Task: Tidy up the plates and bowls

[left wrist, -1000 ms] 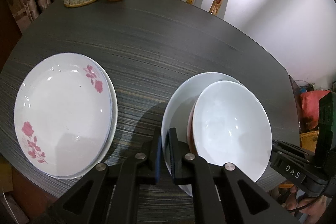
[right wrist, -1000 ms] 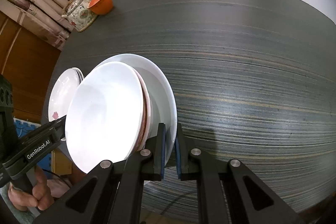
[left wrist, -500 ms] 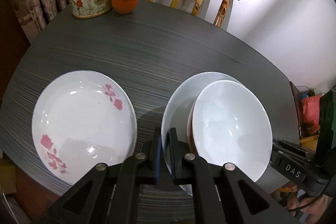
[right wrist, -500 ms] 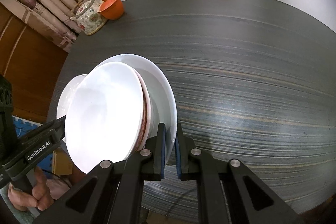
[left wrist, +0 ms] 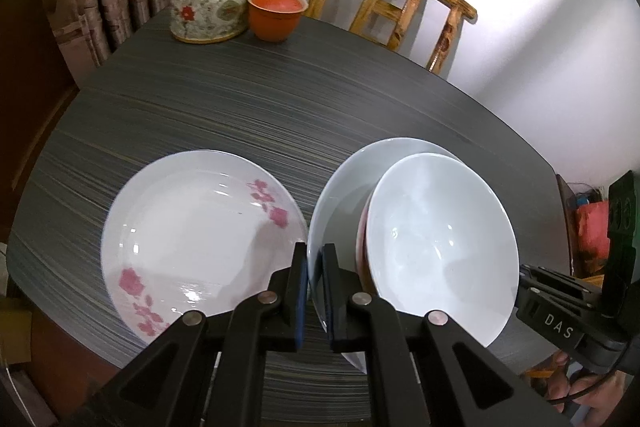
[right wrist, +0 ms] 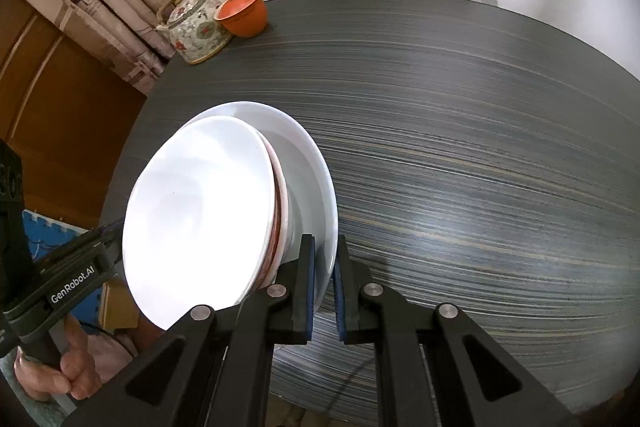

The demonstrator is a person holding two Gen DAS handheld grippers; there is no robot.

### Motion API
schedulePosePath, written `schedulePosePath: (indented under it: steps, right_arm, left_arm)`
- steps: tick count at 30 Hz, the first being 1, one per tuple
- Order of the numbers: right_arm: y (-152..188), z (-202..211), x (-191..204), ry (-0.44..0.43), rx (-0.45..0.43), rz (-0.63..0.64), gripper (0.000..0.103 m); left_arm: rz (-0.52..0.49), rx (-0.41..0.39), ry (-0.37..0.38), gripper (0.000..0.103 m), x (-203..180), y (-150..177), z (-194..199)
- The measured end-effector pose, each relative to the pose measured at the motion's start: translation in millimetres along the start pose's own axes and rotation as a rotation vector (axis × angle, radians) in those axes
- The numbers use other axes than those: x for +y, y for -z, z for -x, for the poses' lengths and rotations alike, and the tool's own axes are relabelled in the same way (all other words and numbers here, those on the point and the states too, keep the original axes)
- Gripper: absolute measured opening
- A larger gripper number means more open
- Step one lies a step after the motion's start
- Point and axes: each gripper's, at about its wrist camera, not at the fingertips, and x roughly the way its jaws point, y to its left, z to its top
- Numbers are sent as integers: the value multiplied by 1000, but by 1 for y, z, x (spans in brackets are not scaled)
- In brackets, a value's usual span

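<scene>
**Left wrist view: both grippers clamp one white plate**

The left gripper (left wrist: pixel 315 291) and right gripper (right wrist: pixel 324 287) each pinch the plate's (left wrist: pixel 340 187) rim. Bowls (left wrist: pixel 436 251) sit inside it, just right of the flowered plate (left wrist: pixel 192 223) on the table (left wrist: pixel 280 107).

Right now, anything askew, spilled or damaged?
No spill or damage visible. One oddity: both the left gripper and right gripper clamp the white plate on opposite rims; it carries stacked bowls above the table, beside the flowered plate.
</scene>
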Motion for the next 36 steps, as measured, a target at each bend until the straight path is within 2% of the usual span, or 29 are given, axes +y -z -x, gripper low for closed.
schedulePosePath:
  steps: [23,36]
  right_arm:
    - [-16,-33,91,-51,36,88,10]
    - [-14,-59,115,-63,69,92,10]
  left_arm:
    - [82,-23,-71,5,92,-10,30]
    - [101,0,-94,5,125,-7,23]
